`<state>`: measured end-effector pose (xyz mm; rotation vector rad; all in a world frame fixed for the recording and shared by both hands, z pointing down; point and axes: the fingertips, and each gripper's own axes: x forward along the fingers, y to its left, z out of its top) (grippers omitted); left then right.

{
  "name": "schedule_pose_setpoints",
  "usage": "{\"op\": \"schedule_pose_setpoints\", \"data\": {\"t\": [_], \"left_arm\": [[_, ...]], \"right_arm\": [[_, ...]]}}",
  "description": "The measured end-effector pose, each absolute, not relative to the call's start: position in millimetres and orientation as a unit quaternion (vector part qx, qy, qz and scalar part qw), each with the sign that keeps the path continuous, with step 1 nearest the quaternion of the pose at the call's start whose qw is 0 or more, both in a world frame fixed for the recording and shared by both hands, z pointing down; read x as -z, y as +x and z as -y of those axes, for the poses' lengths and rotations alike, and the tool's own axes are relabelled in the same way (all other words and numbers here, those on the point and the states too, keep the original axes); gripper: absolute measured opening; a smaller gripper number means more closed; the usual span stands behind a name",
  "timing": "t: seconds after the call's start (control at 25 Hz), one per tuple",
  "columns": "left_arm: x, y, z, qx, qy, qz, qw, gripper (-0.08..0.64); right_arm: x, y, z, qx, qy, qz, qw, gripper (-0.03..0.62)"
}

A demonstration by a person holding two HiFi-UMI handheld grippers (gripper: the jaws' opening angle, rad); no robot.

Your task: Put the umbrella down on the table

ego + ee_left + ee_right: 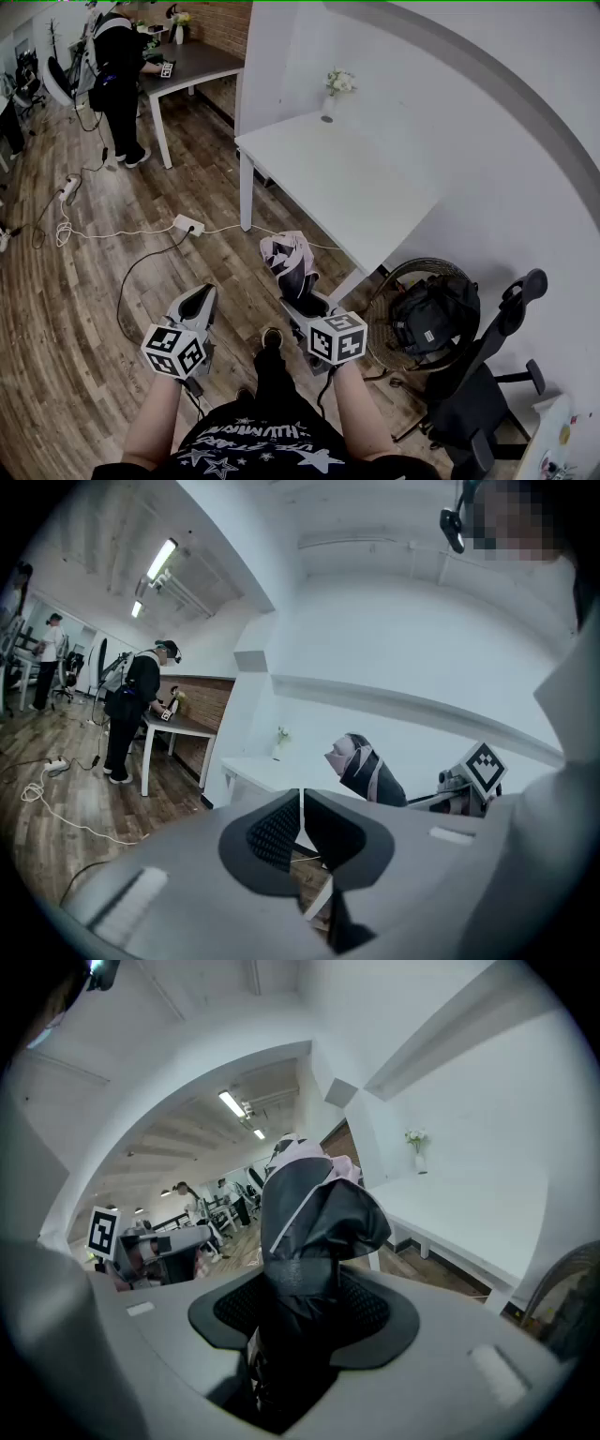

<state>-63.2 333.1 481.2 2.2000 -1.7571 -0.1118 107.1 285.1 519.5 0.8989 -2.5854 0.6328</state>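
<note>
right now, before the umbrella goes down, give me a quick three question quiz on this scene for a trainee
1. True or false: the umbrella already lies on the white table.
2. What is between the left gripper's jaws? A the umbrella; B nothing; C a cable.
3. What stands at the table's far end?

Key:
1. False. It is clamped in the right gripper, off the table.
2. B. The jaws are together.
3. A small vase of flowers.

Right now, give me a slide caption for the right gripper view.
The right gripper holds a folded black umbrella short of the white table.
</note>
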Motion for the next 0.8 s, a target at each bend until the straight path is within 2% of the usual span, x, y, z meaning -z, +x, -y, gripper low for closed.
{"op": "schedule_pose_setpoints", "data": {"t": [0.8], "left_arm": [[-496, -58, -315, 0.016, 0.778, 0.608, 0.159, 0.017]], "right_arm": [[-536, 103, -274, -0.228, 0.280, 0.919, 0.159, 0.238]]}}
